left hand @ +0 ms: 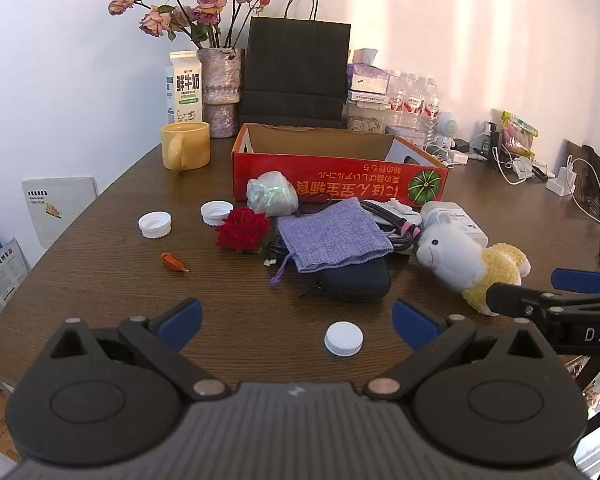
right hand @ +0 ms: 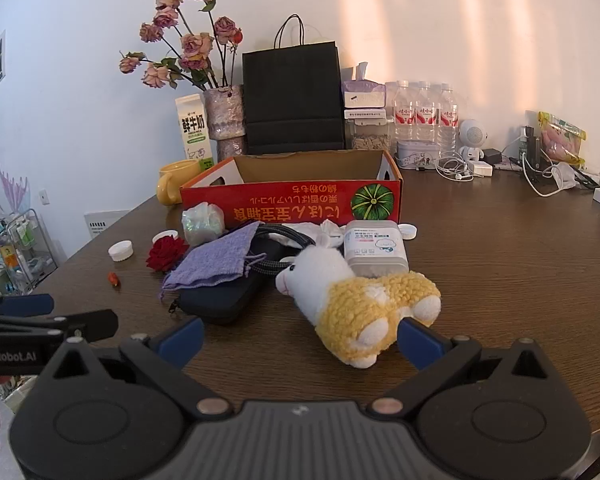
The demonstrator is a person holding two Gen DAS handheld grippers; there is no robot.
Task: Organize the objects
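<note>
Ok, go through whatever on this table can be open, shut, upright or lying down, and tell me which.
Left tool: open, holding nothing.
Right tool: open, holding nothing.
Red box: open on top.
Stuffed sheep: lying on its side.
Cap near left tool: closed side up.
Yellow mug: upright.
Milk carton: upright.

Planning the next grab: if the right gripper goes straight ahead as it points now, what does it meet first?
Most likely the plush sheep: its yellow rump lies just ahead of the open right gripper, slightly right of centre. Depth is hard to judge in the fisheye view.
</note>
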